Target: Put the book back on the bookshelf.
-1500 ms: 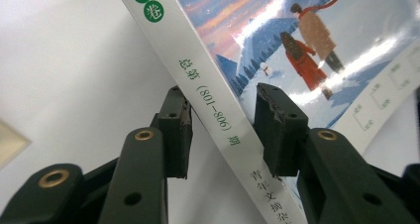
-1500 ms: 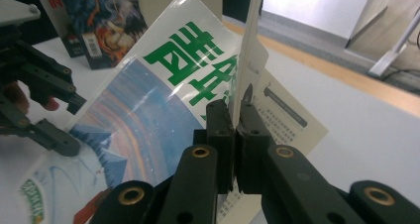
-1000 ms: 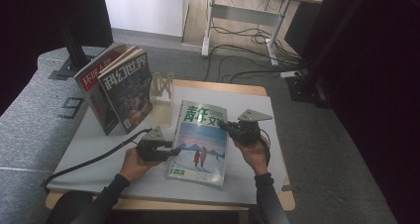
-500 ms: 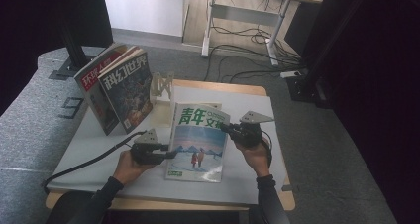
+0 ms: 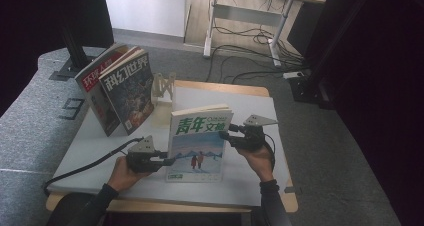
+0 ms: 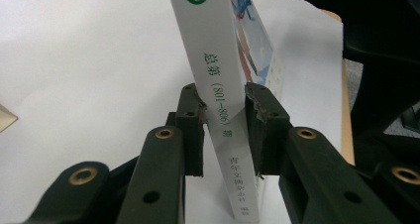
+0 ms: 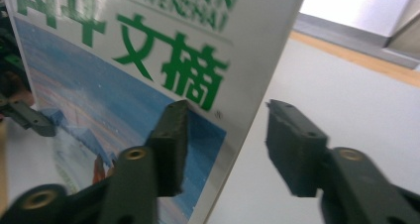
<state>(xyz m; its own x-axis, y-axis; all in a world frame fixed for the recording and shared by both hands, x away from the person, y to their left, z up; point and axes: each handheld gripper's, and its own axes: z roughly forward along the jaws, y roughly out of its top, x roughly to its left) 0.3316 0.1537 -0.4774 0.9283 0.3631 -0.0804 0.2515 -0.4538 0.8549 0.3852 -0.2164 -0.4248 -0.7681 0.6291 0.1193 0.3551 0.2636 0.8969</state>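
the magazine [image 5: 197, 143] stands tilted on the white table [image 5: 250, 111]. the left gripper [image 5: 169, 160] has been closing and is clamped on its spine. the right gripper [image 5: 224, 134] has just been opening, jaws apart astride the far edge.

The magazine [image 5: 197, 143] bore green title characters on white above a blue-and-white snowy scene; its spine [image 6: 223, 110] was white with green print. Both grippers' jaws were black. The tabletop [image 5: 250, 111] was white, edged in wood tone.
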